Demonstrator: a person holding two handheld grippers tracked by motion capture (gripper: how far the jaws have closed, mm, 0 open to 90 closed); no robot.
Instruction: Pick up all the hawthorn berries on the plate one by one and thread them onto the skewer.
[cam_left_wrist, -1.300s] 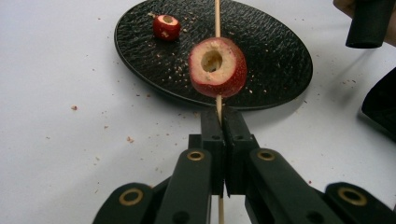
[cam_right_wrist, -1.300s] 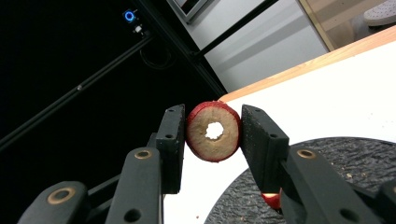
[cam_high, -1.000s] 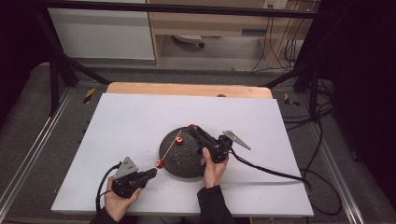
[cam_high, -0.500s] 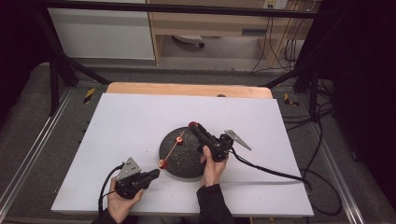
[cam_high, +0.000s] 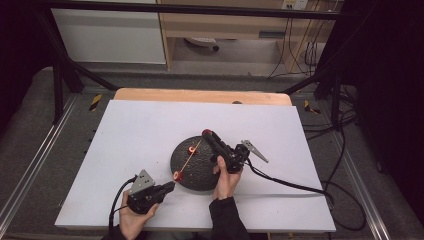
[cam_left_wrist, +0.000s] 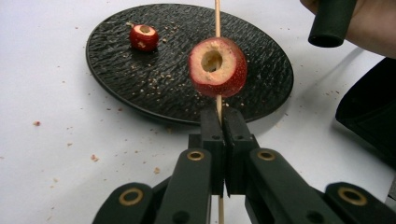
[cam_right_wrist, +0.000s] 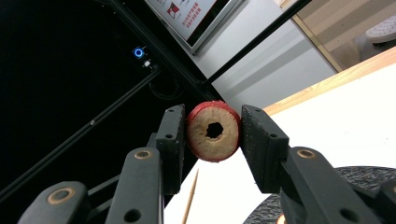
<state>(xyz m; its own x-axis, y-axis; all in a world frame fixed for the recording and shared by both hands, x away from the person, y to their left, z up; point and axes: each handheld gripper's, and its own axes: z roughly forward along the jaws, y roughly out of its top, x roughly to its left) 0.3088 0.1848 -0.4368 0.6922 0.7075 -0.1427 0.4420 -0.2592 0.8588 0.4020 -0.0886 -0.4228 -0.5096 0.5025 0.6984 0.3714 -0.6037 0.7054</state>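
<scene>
Left gripper (cam_high: 170, 187) nearer black plate (cam_high: 200, 172), one fruit ring (cam_left_wrist: 144, 37) inside

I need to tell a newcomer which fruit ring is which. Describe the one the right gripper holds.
Start at the round black plate in the middle of the white table. Above its far edge, the right gripper clamps a red-skinned fruit ring by its sides. Unlike the two other rings, it is off the wooden skewer, its hole empty.

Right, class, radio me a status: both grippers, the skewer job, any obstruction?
Left gripper shut on skewer, one fruit ring threaded. Right gripper shut on cored ring, raised over plate. Another piece on plate. Nothing blocking.
</scene>
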